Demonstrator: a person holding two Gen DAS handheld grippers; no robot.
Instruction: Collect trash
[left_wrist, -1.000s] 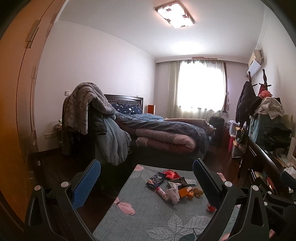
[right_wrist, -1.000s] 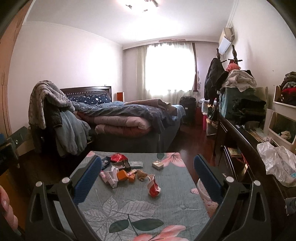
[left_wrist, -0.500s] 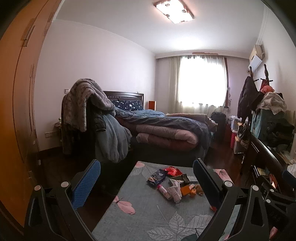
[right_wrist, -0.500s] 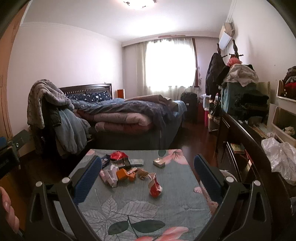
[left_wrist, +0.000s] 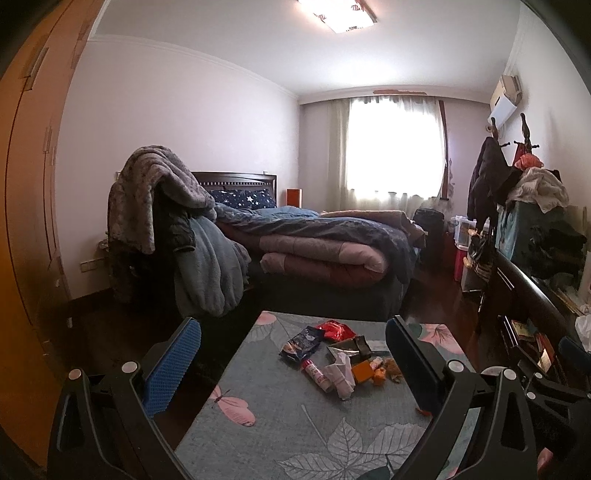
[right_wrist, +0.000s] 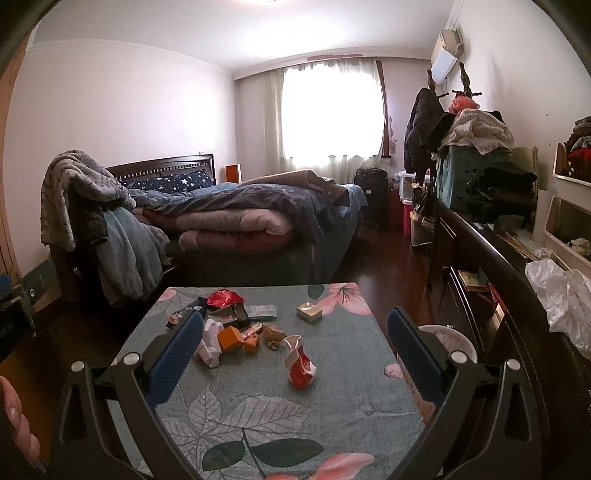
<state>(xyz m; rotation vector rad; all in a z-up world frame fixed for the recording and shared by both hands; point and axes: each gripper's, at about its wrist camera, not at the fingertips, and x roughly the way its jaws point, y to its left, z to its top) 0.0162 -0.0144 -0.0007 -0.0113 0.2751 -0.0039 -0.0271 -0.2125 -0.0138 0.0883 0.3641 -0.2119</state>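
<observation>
Bedroom clutter frames everything: an unmade bed behind, a dark dresser along the right wall, and in front a low surface under a leaf-and-flower cloth. On it the trash lies mostly in one loose heap toward the far left, made up of a crumpled tissue, an orange box, a red wrapper and dark snack packets. A crushed red-and-white carton stands apart, nearer the middle, and a small pale box sits alone toward the far edge. Just beside the surface's right edge is a pale round bin, most likely where the pieces go. The left claw and the right claw both hover above the near part of the cloth, level and pointing down the room, each spread wide with nothing between its blue pads. A fingertip of the person shows at the lower left corner of the right wrist view. The heap is the main risk, I think: the pieces touch and overlap, so a closing claw could catch two at once or nudge a neighbour off the left edge onto the floor. The thin wrappers lie flat and may slip out of the pads, and the cloth itself could bunch up and get pinched. The carton looks light and lopsided, so a glancing touch could topple it.
</observation>
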